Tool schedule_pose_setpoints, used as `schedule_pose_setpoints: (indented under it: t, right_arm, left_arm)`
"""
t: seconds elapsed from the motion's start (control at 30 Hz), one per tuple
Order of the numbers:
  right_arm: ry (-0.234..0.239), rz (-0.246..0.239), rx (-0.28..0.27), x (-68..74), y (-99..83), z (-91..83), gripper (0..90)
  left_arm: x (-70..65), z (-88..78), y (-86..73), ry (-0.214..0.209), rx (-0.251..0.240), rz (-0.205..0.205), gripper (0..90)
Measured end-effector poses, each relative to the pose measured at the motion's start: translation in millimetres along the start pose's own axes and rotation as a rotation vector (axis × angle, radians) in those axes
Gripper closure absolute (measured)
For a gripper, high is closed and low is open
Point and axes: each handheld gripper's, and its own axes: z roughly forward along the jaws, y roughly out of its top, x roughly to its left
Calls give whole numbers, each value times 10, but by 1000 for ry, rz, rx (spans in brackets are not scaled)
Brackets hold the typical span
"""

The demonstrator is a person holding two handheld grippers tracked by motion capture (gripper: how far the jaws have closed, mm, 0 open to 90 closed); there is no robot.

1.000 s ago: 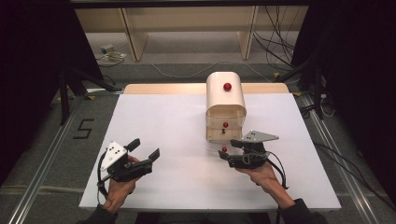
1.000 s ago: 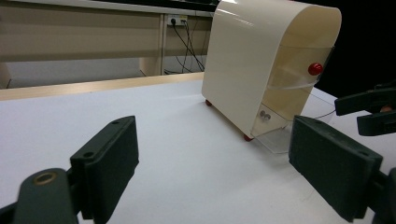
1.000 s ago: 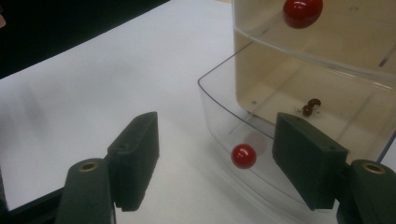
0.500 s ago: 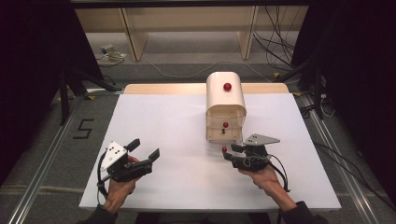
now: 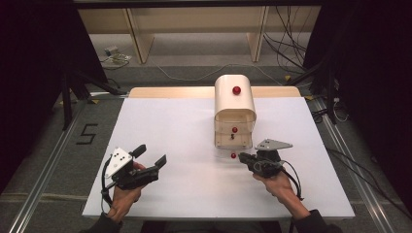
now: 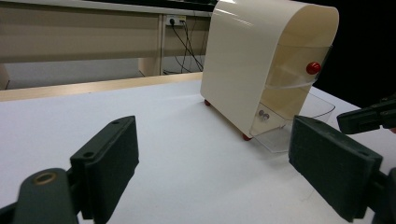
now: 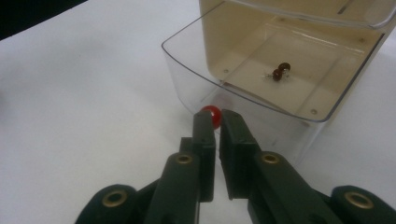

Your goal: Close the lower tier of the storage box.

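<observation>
A person's two forearms reach in over a white table top [image 5: 184, 126], each hand gripping a black two-jaw tool. The right gripper [image 5: 241, 158] lies nearly level, pointing left and slightly away from the person, its grey three-cornered plate on top and the right hand [image 5: 274, 180] wrapped around its rear. Its jaws have just been closing and now stand almost together, with only a narrow slit between them. Their tips clamp the small round red knob [image 7: 211, 115] on the front wall of a clear plastic drawer [image 7: 187, 70]. That drawer is pulled out towards the tips from the bottom of a cream, round-topped cabinet [image 5: 234, 104], and a small dark knot-like object [image 7: 281, 71] lies inside it, beyond the tips. The left gripper [image 5: 151, 156] is well apart to the left, held just above the table by the left hand [image 5: 127, 191], angled up and rightwards, its jaws spread wide with nothing between them.
</observation>
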Motion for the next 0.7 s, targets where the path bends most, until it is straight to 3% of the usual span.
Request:
schedule_pose_setpoints:
  t: [0.13,0.7]
  right_arm:
    - [-14,-9,11,-10,-7,9,900]
    - [-49,-11,8,-67,-7,74,900]
  left_arm:
    - [-2,3,0,-2,2,3,155]
    - [-7,5,-3,-2,4,4,155]
